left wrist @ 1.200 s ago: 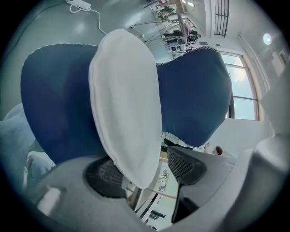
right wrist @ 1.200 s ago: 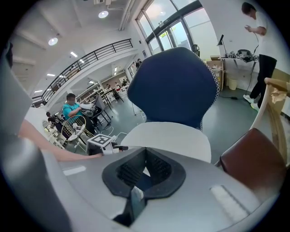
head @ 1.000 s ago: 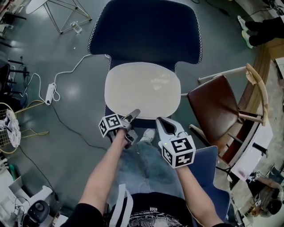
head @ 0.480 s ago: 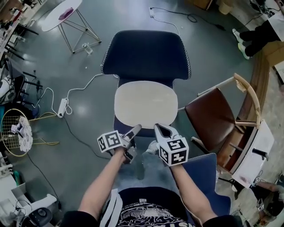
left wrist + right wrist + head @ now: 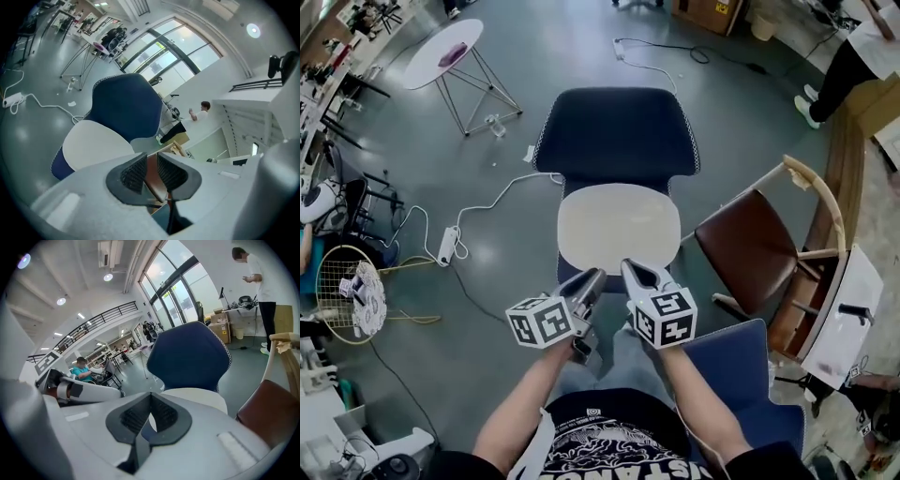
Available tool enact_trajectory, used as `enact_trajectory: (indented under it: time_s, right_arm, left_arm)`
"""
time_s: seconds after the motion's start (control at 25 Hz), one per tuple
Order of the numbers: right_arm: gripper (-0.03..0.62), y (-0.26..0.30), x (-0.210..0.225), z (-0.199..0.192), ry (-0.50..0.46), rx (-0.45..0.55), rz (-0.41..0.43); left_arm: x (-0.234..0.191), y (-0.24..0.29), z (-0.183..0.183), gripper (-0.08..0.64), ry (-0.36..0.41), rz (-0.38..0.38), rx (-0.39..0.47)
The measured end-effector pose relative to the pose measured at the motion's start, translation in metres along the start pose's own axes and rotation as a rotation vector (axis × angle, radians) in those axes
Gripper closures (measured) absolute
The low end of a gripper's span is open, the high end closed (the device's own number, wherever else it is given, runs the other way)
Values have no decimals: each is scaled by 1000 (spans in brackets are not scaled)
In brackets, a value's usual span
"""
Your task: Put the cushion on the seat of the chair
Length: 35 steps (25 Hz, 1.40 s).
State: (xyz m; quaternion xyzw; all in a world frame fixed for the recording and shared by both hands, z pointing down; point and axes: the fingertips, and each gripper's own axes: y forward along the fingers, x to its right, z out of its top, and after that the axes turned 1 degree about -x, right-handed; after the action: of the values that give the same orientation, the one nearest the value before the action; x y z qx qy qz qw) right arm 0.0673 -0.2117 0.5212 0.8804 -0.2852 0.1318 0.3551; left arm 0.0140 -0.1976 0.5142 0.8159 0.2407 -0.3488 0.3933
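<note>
- The cushion (image 5: 619, 225) lies on the blue chair's (image 5: 619, 131) seat, its near edge partly hidden by the claws.
- The left claw (image 5: 592, 279) is closing on nothing.
- The right claw (image 5: 630, 270) is pinched together, empty.

left gripper (image 5: 592, 277): jaws closing, empty | right gripper (image 5: 629, 267): jaws together

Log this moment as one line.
cushion: on chair seat | left gripper: empty, jaws closing | right gripper: empty, shut | task: looks done
</note>
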Motion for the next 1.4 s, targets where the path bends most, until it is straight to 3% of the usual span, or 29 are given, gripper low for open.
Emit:
enact_trajectory:
  time_s: [0.16, 0.48, 0.76, 0.96, 1.4]
  right_arm:
    - [594, -9, -34, 4, -16, 33, -6]
    - [594, -41, -98, 9, -33, 145, -86]
    - [594, -64, -134, -15, -29, 200, -158]
    - [594, -77, -146, -24, -49, 220, -196]
    - [594, -83, -158, -25, -75, 225, -232]
  left_arm:
    - [13, -30, 7, 563, 161, 22, -6]
    - [23, -77, 4, 565, 338, 20, -13]
    - [35, -110, -9, 566, 535, -8, -16]
    - [38, -124, -25, 566, 580, -26, -23]
    - [40, -134, -29, 569, 589, -45, -25]
